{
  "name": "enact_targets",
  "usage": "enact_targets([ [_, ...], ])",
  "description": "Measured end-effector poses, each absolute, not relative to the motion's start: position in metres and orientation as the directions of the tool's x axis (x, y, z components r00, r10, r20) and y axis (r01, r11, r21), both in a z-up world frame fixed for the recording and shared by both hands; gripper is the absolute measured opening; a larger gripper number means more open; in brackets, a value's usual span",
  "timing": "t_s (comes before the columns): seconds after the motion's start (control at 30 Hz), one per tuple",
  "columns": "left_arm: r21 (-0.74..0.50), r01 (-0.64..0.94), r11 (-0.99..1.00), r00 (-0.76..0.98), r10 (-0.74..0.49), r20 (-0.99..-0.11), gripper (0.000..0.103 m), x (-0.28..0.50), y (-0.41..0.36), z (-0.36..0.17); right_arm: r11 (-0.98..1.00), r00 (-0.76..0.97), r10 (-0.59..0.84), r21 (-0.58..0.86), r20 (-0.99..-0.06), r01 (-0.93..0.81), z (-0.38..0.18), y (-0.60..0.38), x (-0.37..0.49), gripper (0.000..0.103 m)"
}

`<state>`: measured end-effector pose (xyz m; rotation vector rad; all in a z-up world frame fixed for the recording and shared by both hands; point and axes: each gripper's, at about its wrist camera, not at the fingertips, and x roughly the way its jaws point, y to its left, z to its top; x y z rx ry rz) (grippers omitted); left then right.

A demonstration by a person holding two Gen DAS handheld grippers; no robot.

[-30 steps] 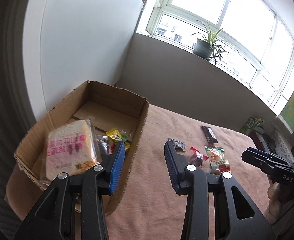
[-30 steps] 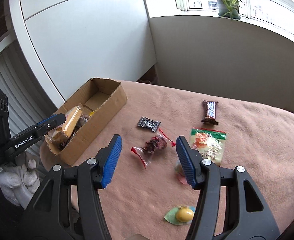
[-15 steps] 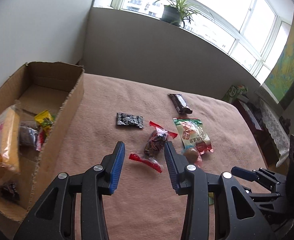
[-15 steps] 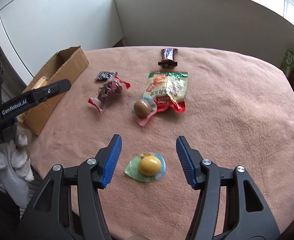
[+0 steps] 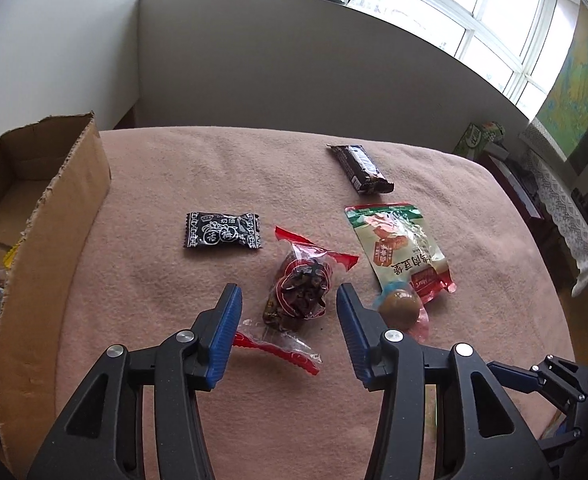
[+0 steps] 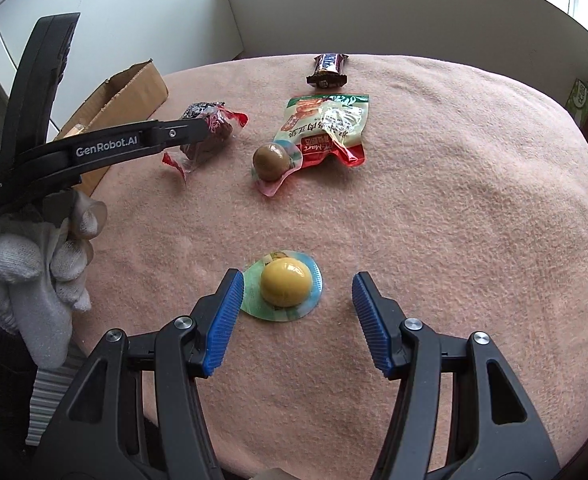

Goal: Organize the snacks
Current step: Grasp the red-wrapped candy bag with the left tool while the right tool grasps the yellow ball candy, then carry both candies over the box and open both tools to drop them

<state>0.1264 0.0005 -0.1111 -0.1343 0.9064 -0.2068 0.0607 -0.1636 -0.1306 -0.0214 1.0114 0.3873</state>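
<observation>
My left gripper (image 5: 286,300) is open, its fingers on either side of a clear red-edged packet of dark dried fruit (image 5: 300,292) on the pink cloth. My right gripper (image 6: 294,284) is open around a yellow jelly cup (image 6: 285,283), which sits nearer the left finger. Loose on the cloth lie a black candy packet (image 5: 223,230), a brown chocolate bar (image 5: 360,168), a green-and-red snack bag (image 5: 398,250) and a brown jelly cup (image 5: 399,307). The cardboard box (image 5: 50,216) stands at the left with snacks inside.
The pink-covered table (image 6: 454,200) ends in a rounded edge near a grey wall. The left gripper's body (image 6: 94,148) and gloved hand (image 6: 34,264) cross the left of the right wrist view. A green box (image 5: 480,138) and a lace-covered shelf stand off to the right.
My left gripper swung from over the box to the dried fruit packet and came down close to it. My right gripper moved forward and down over the yellow jelly cup.
</observation>
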Motion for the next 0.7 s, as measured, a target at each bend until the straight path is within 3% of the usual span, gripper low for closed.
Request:
enact_targets([
  [0.3,-0.190,0.099,0.977,0.588,-0.211,-0.781,0.047,0.133,-0.001,-0.121,0.930,0.467,0.285,0.123,-0.837,-0.347,-0.136,-0.157,0.063,0.059],
  [0.33,-0.189,0.100,0.977,0.591,-0.212,-0.778,0.042,0.133,-0.002,-0.120,0.930,0.469,0.282,0.119,-0.837,-0.347,-0.137,-0.156,0.063,0.058],
  [0.4,-0.186,0.103,0.977,0.595,-0.210,-0.776,0.039,0.134,-0.003,-0.121,0.932,0.475,0.269,0.102,-0.838,-0.349,-0.137,-0.154,0.062,0.050],
  [0.53,-0.190,0.100,0.977,0.606,-0.211,-0.767,0.034,0.133,-0.005,-0.121,0.932,0.482,0.261,0.089,-0.836,-0.351,-0.137,-0.153,0.061,0.044],
  [0.6,-0.195,0.093,0.976,0.610,-0.211,-0.764,0.034,0.133,-0.004,-0.121,0.936,0.484,0.264,0.099,-0.834,-0.339,-0.137,-0.156,0.061,0.035],
  [0.7,-0.202,0.095,0.975,0.609,-0.217,-0.762,0.032,0.130,-0.003,-0.121,0.933,0.475,0.277,0.115,-0.835,-0.341,-0.137,-0.159,0.063,0.035],
])
